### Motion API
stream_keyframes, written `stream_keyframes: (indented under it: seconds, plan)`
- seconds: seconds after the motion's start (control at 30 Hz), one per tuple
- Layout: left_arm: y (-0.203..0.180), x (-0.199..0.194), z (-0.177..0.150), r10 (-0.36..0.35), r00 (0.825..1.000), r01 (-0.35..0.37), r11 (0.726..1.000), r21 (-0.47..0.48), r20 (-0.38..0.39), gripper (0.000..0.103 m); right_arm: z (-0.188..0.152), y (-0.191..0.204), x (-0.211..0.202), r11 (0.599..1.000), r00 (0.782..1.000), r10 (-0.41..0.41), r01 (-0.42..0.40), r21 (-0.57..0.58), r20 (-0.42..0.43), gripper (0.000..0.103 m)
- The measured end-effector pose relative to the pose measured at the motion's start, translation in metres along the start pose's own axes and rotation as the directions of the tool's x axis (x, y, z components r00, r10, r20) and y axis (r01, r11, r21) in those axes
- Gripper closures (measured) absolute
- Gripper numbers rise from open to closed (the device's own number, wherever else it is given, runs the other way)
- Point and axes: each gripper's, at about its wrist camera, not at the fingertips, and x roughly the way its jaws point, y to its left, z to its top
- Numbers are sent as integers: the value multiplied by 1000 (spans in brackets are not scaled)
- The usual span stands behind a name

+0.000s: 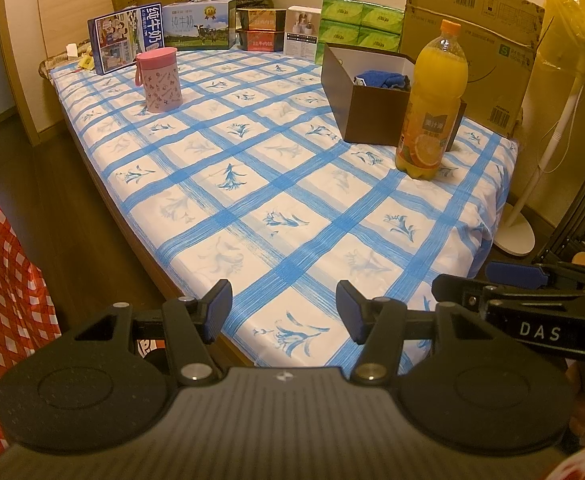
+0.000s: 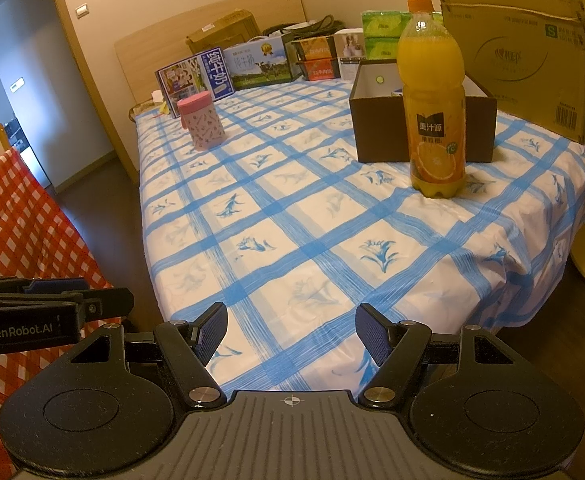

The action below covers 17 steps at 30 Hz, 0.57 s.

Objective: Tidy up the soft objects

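A dark brown open box (image 1: 372, 112) (image 2: 380, 128) stands at the far right of the table, and blue and dark soft cloth (image 1: 384, 79) lies bunched inside it in the left wrist view. My left gripper (image 1: 284, 312) hangs open over the near table edge with nothing between its blue pads. My right gripper (image 2: 291, 334) is open too and empty, above the same near edge. Each gripper shows in the other's view: the right gripper (image 1: 492, 284) at the right side, the left gripper (image 2: 92, 296) at the left side.
An orange juice bottle (image 1: 432, 108) (image 2: 432, 108) stands just in front of the box. A pink lidded cup (image 1: 159, 80) (image 2: 203, 120) sits far left. Milk cartons, tissue packs and a big cardboard box (image 1: 476, 40) line the back. Blue checked tablecloth (image 1: 252, 184); red checked cloth (image 1: 0, 280) at left.
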Motion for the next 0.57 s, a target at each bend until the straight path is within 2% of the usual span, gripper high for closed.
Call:
stream_keyframes:
  seconds: [0.57]
  plan:
    - [-1, 11, 5, -5, 1000, 5, 1000, 0, 4, 48, -2, -2, 4, 1000, 1000, -1, 1, 6, -4, 32]
